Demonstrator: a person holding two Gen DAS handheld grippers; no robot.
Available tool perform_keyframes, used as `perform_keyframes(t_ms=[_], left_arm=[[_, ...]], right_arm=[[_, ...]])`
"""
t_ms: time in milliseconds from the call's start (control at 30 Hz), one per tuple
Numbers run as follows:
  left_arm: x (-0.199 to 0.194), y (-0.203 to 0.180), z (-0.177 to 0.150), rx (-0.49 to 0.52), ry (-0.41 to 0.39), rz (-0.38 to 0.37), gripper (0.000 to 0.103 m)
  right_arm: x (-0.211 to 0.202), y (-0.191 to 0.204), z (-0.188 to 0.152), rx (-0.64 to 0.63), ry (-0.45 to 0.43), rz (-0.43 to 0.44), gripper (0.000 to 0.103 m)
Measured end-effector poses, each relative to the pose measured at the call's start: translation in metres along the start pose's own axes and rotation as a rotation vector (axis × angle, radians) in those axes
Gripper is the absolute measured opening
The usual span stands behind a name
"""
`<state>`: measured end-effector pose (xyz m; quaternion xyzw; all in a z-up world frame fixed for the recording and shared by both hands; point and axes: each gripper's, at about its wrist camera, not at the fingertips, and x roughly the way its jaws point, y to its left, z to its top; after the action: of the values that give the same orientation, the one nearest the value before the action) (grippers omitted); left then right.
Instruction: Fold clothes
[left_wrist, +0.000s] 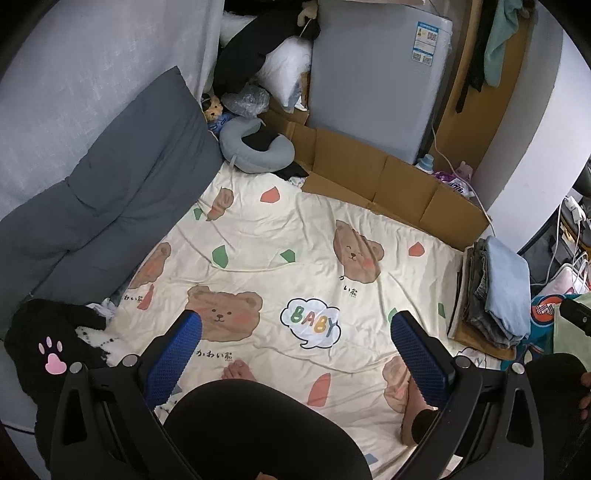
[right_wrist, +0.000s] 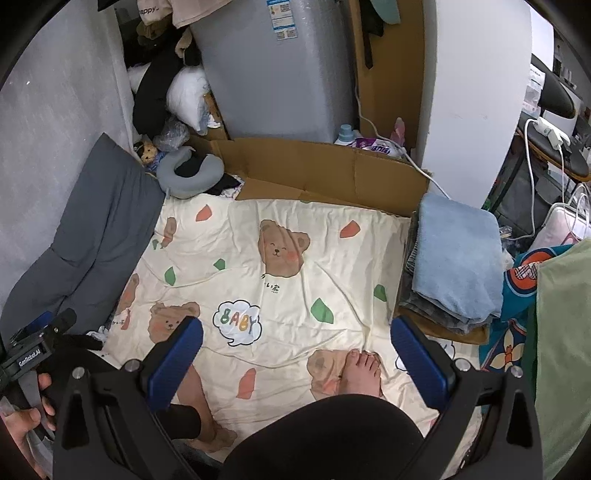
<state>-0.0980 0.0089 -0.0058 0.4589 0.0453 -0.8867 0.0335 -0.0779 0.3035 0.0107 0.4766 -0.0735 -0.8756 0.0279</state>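
The person's black-clad knee (left_wrist: 266, 424) is filling the near foreground, bare feet resting on the bear-print sheet (left_wrist: 295, 236). The left gripper (left_wrist: 295, 343) and right gripper (right_wrist: 297, 350) are both hanging over the sheet with jaws spread wide, holding nothing. The next garment should be laid flat mid-sheet, gripped at two corners. The folded stack (right_wrist: 454, 266), pale blue piece uppermost, is sitting at the sheet's right edge. A black paw-print garment (left_wrist: 51, 339) is lying crumpled at left, seemingly awaiting folding.
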Motion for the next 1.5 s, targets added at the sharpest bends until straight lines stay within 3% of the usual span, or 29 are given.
perform_keyframes(t_ms=[1500], left_arm=[[0.0005, -0.0033, -0.0012, -0.005, 0.009, 0.065, 0.102]], right_arm=[[-0.0058, -0.0011, -0.0047, -0.017, -0.018, 0.023, 0.102]])
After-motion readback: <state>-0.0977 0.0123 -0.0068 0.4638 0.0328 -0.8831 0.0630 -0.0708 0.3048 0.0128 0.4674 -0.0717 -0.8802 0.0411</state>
